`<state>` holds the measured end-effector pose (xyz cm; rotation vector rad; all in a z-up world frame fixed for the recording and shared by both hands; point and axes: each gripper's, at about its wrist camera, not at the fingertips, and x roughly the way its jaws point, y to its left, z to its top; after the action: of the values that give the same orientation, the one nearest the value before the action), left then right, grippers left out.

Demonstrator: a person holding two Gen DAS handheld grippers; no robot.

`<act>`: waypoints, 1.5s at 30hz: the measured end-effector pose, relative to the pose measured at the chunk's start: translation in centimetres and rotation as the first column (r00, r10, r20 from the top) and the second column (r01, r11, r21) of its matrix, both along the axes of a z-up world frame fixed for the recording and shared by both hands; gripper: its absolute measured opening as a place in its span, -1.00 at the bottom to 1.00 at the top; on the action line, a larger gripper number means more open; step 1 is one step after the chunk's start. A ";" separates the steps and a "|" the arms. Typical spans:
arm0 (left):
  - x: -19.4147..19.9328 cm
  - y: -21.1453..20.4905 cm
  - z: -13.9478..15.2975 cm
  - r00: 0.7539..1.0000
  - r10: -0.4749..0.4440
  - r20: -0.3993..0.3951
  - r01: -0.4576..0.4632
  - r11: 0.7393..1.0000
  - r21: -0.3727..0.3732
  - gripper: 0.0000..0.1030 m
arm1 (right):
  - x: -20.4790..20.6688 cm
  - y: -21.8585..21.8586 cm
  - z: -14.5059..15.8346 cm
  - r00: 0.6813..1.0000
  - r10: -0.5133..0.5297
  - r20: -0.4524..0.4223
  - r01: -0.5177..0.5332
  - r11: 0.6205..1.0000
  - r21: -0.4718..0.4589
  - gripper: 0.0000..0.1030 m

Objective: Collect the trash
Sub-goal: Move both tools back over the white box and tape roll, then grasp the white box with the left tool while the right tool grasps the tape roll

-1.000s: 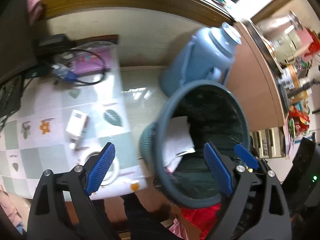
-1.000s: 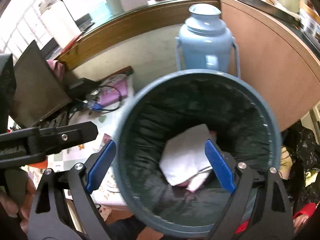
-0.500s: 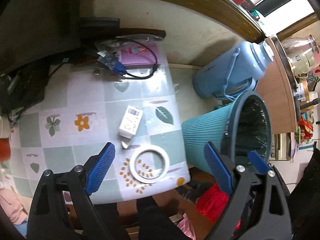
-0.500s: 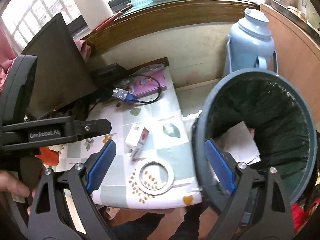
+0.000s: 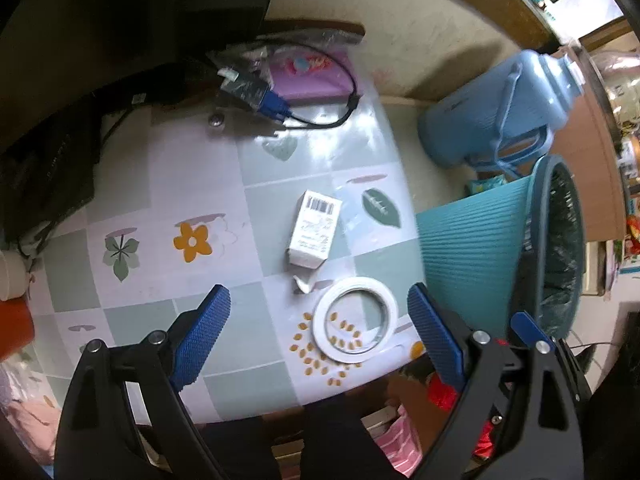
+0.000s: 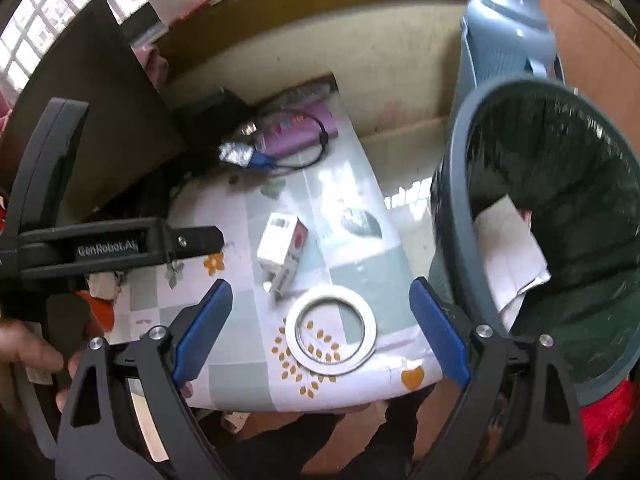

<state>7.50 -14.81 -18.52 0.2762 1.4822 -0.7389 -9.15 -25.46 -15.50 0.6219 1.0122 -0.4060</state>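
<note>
A small white box (image 5: 314,230) with a barcode lies on the flower-patterned tablecloth (image 5: 160,184). Just in front of it lies a white tape ring (image 5: 355,320). My left gripper (image 5: 320,334) hangs open above the table's near edge, with the ring seen between its blue pads. In the right wrist view the box (image 6: 282,244) and ring (image 6: 332,330) appear again, and my right gripper (image 6: 320,326) is open and holds nothing. The teal trash bin (image 6: 560,240), lined in black, stands right of the table with white paper (image 6: 508,252) inside. The left gripper (image 6: 120,244) shows side-on at the left.
A blue thermos jug (image 5: 492,116) stands behind the bin (image 5: 472,248). At the table's back are a dark screen (image 6: 88,120), a cable with a blue plug (image 5: 276,102) and a purple case (image 5: 308,76). A hand (image 6: 24,348) holds the left gripper. Dark trouser legs (image 5: 288,440) are below the table edge.
Both views have swung left from the bin's mouth to the tabletop and come lower. The bin now sits right of both grippers. Both pairs of jaws stay open.
</note>
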 end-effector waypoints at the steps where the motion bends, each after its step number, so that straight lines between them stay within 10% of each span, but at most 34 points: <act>1: 0.0 0.0 -0.4 1.000 -0.006 -0.002 0.006 1.000 0.008 0.70 | -0.1 0.1 -0.7 1.000 -0.002 -0.013 0.002 1.000 0.007 0.74; 24: 1.4 -4.6 -10.0 0.994 -0.096 -0.054 0.103 0.982 0.155 0.70 | 2.2 0.6 -13.1 0.977 0.029 -0.212 -0.010 0.996 0.091 0.18; 30: 1.6 -4.7 -12.3 0.990 -0.090 -0.110 0.109 0.978 0.175 0.61 | 2.7 0.4 -13.9 0.971 0.008 -0.237 0.005 0.999 0.054 0.15; 39: 1.4 -4.5 -13.7 0.986 -0.092 -0.140 0.119 0.973 0.198 0.27 | 3.2 0.9 -14.4 0.965 0.011 -0.261 -0.012 1.000 -0.003 -0.58; 45: 1.2 -5.4 -13.9 0.988 -0.099 -0.114 0.121 0.973 0.199 0.27 | 3.2 0.9 -14.3 0.965 0.017 -0.263 -0.021 1.000 -0.009 -0.55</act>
<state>8.72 -20.21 -32.39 0.4870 1.6556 -0.6971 -5.99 -24.57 -29.75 0.5560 1.2668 -0.4861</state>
